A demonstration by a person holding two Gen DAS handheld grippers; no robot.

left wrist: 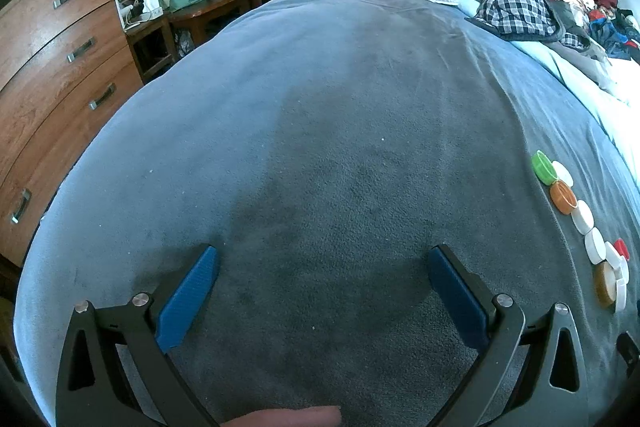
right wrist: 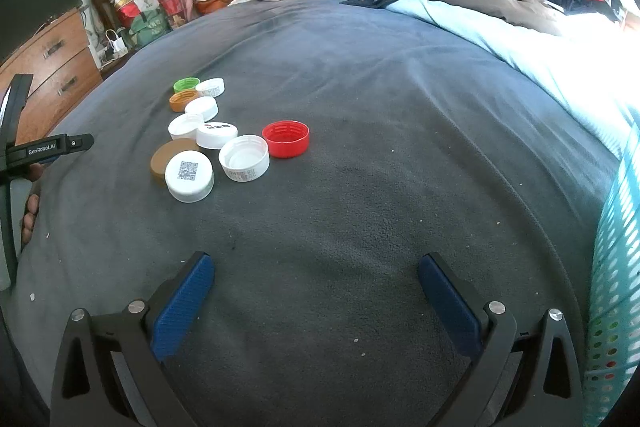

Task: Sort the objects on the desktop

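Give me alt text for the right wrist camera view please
A cluster of plastic bottle caps, mostly white with a red cap nearest centre, lies on a dark grey blanket. The right gripper, jaws wide apart and empty, sits in the foreground. A turquoise basket edges the right.

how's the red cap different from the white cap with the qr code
The red cap lies open side up, showing its hollow inside; the QR-code cap lies closed side up, with the printed code on top. The red cap sits alone at the right edge of the cluster; the QR-code cap overlaps a brown cap. Both are round plastic caps on the grey blanket.
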